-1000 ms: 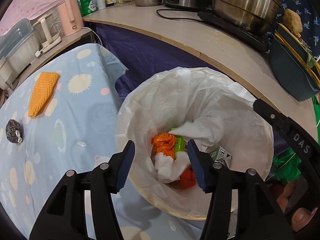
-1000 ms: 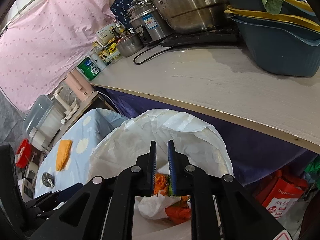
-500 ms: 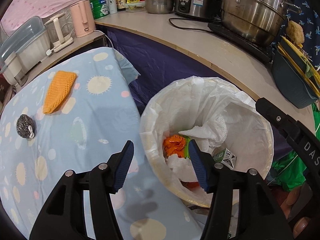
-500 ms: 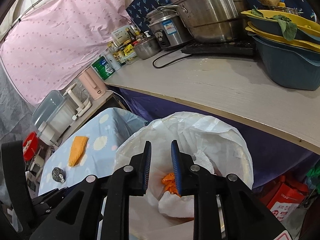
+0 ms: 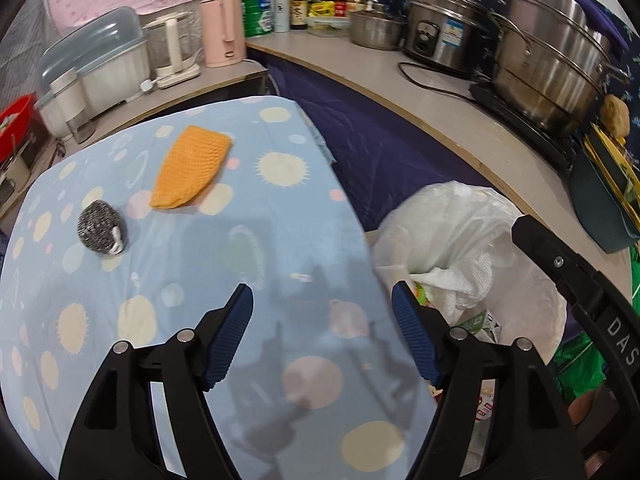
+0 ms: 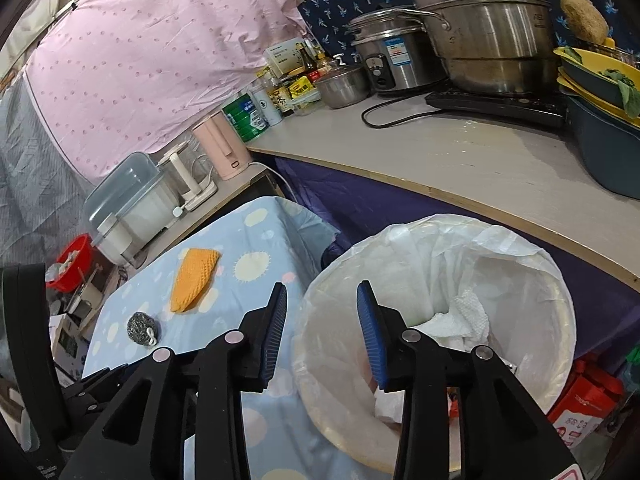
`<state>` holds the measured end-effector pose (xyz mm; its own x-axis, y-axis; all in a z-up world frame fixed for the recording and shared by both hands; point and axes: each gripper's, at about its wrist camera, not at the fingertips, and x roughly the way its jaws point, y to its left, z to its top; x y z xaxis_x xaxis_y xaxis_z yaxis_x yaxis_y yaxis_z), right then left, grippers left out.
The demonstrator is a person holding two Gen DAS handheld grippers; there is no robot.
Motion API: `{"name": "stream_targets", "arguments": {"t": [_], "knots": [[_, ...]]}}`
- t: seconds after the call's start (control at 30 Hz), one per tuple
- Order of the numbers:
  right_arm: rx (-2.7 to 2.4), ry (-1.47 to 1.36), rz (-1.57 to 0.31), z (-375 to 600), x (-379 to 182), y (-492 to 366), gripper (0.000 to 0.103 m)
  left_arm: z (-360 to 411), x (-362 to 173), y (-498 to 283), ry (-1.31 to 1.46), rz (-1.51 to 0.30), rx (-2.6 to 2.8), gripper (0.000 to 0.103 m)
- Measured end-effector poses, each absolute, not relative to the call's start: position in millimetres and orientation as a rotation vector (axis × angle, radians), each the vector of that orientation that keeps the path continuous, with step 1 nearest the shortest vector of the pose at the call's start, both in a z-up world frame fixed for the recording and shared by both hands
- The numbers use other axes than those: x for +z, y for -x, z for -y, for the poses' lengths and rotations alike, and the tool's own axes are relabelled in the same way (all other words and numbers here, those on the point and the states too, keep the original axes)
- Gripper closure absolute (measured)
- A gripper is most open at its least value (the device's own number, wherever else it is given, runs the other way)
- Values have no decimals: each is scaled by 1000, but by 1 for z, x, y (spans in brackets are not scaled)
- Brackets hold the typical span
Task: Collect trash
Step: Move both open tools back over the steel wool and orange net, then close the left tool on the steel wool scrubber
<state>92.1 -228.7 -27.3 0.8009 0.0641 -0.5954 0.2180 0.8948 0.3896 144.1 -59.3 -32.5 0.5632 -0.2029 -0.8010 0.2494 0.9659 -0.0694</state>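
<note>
A bin lined with a white bag (image 5: 456, 220) (image 6: 520, 264) stands beside the blue spotted table (image 5: 200, 272) (image 6: 256, 240). White paper and a small carton (image 5: 482, 322) lie inside it. On the table rest an orange knitted cloth (image 5: 190, 166) (image 6: 194, 278) and a steel scourer (image 5: 100, 228) (image 6: 140, 326). My left gripper (image 5: 322, 302) hovers over the table's right edge, jaws opening, nothing between them. My right gripper (image 6: 322, 302) hangs over the bin's left rim, jaws opening and empty.
A curved counter (image 6: 480, 160) behind the bin carries steel pots (image 5: 552, 64), a rice cooker (image 6: 394, 62), a blue basin (image 6: 604, 152), bottles and a pink kettle (image 5: 222, 32). A red packet (image 6: 580, 408) lies on the floor by the bin.
Both grippers have drawn away from the bin toward the table and risen a little. Both sets of jaws have widened; the right pair was nearly shut a second ago.
</note>
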Motion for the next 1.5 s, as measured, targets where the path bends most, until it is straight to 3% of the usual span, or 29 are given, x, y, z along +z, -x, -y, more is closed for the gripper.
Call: {"name": "stream_targets", "arguments": {"t": [0.13, 0.37, 0.53, 0.93, 1.5], "knots": [[-49, -442, -660, 200, -28, -103, 58, 28, -35, -147, -23, -927, -213, 25], [21, -406, -702, 149, -34, -129, 53, -36, -42, -162, 53, -947, -113, 23], [71, -377, -734, 113, -40, -152, 53, -81, -49, -174, 105, -954, -31, 17], [157, -333, -803, 46, -63, -228, 53, -150, -64, -223, 187, -973, 76, 16], [159, -345, -882, 18, -107, -310, 53, -161, -93, -283, 208, -1014, 65, 16]]}}
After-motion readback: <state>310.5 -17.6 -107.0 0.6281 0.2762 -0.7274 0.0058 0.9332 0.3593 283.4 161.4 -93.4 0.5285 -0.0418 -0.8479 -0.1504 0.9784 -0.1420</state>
